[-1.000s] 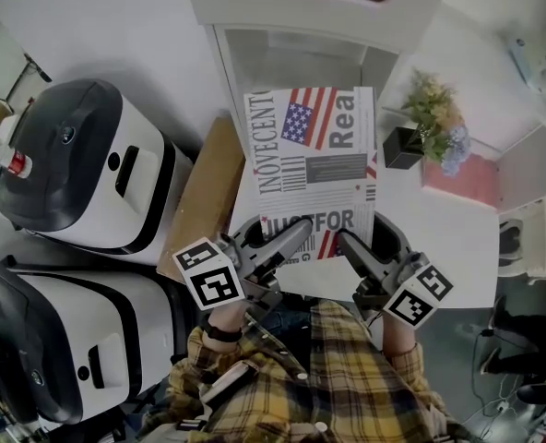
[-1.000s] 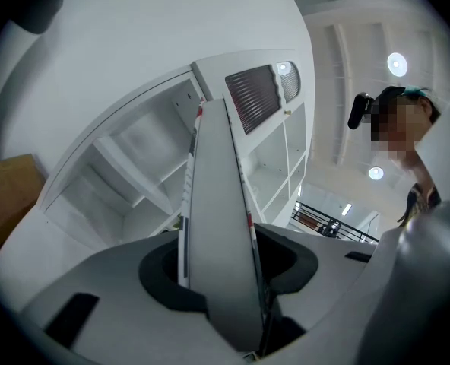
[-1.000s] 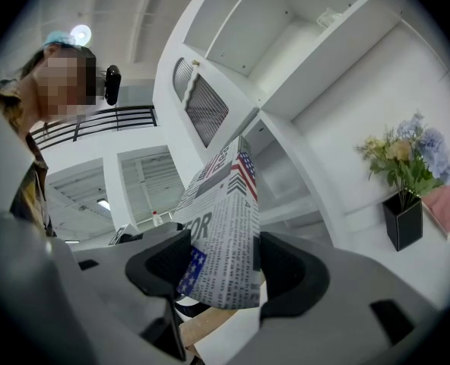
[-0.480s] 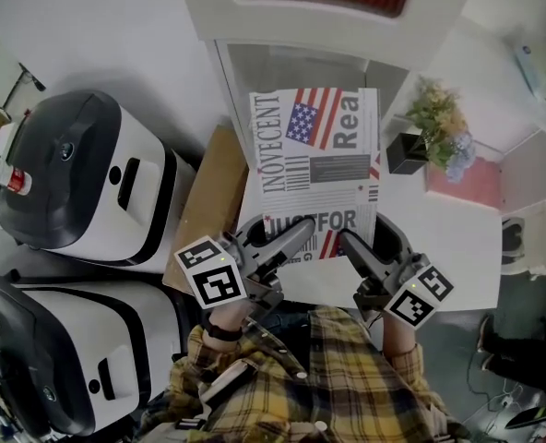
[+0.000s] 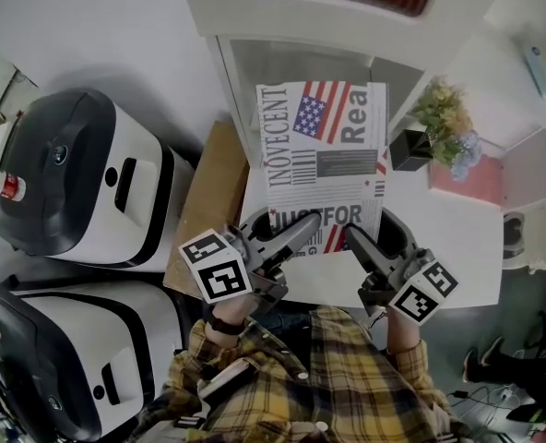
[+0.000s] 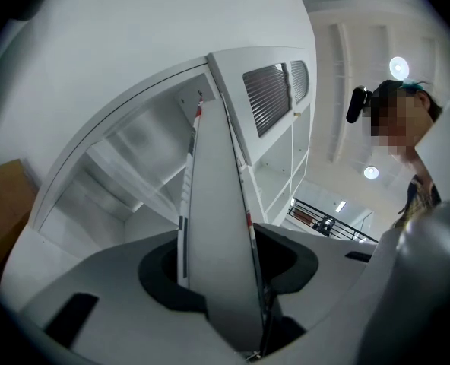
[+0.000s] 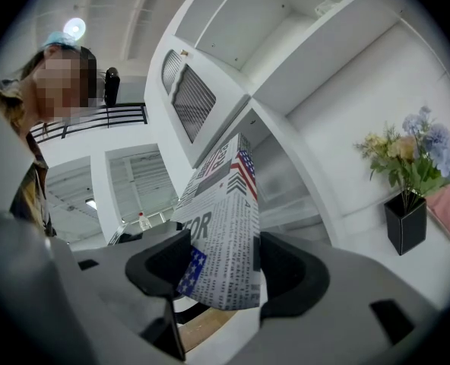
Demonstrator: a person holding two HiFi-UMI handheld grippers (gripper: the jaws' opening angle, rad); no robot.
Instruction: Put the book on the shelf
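Note:
The book (image 5: 324,160), wrapped in newspaper print with a stars-and-stripes flag, is held flat in the air in front of the white shelf's open compartment (image 5: 301,58). Its far edge reaches the shelf's mouth. My left gripper (image 5: 296,233) is shut on the book's near left corner, and my right gripper (image 5: 354,241) is shut on its near right corner. In the left gripper view the book (image 6: 213,204) runs edge-on between the jaws of the left gripper (image 6: 221,265) toward the shelf compartment (image 6: 118,173). In the right gripper view the printed cover (image 7: 225,226) sits between the pads of the right gripper (image 7: 221,268).
Two white-and-black machines (image 5: 79,173) (image 5: 61,349) stand at the left, with a brown board (image 5: 207,201) beside the shelf. A flower bunch in a black vase (image 5: 439,123) and a pink pad (image 5: 467,178) sit on the white table (image 5: 448,238) at the right.
The book and both grippers have drifted a little right and toward the shelf. Both grips look unchanged.

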